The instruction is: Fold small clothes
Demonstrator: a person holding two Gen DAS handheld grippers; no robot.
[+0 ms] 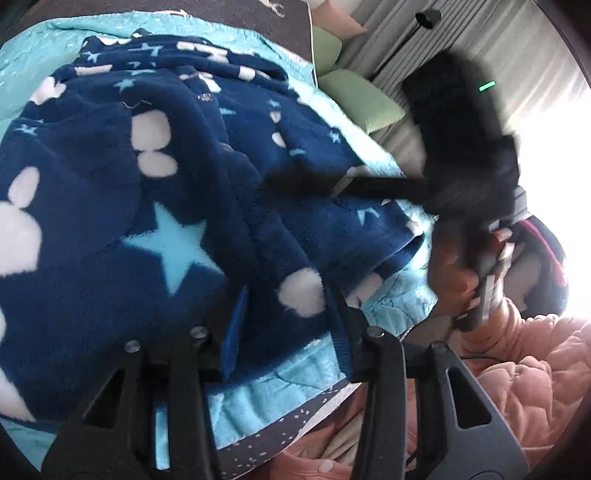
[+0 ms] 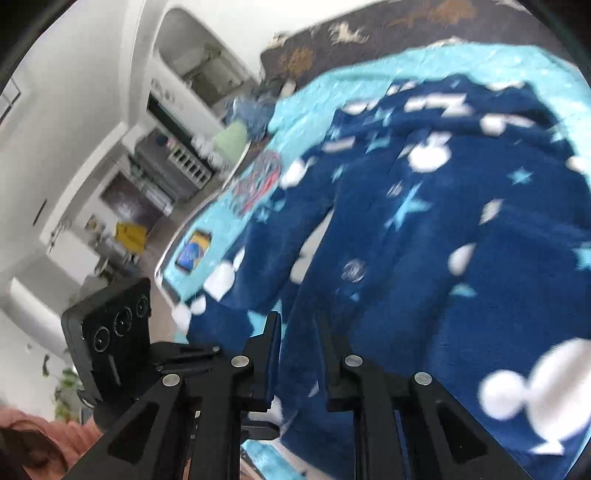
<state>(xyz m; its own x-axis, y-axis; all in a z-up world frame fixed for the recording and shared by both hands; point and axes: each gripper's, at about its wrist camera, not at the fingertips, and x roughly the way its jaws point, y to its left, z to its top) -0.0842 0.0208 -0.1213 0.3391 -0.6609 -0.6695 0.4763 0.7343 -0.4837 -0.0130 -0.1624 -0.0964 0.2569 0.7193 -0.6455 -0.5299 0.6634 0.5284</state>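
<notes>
— One garment on the bed?

— One that counts: a navy fleece garment [image 1: 166, 206] with pale stars and white blobs, spread rumpled over a turquoise quilt [image 1: 258, 398]. A dark patterned blanket [image 2: 369, 33] lies at the quilt's far end.

— And the room around it?

— Green pillows [image 1: 362, 99] and grey curtains [image 1: 480, 44] beyond one side of the bed. White walls and a shelf unit [image 2: 184, 162] on the other; what sits in its compartments is too blurred to tell.

— Anything else on the quilt?

— A small printed cloth [image 2: 258, 177] and a little blue-and-yellow item [image 2: 194, 253], both lying apart from the fleece towards the quilt's edge.

— The grippers?

— The left gripper [image 1: 286, 325] sits over the near hem, its fingers spread well apart, fleece lying loose between them, nothing pinched. The right gripper [image 2: 303, 339] has its fingers close together with a fold of the fleece squeezed in the narrow gap. A hand [image 1: 454, 273] in a pink quilted sleeve [image 1: 524, 362] holds its handle.

— Free space?

— Bare quilt borders the fleece at the near edge and at the far side.
</notes>
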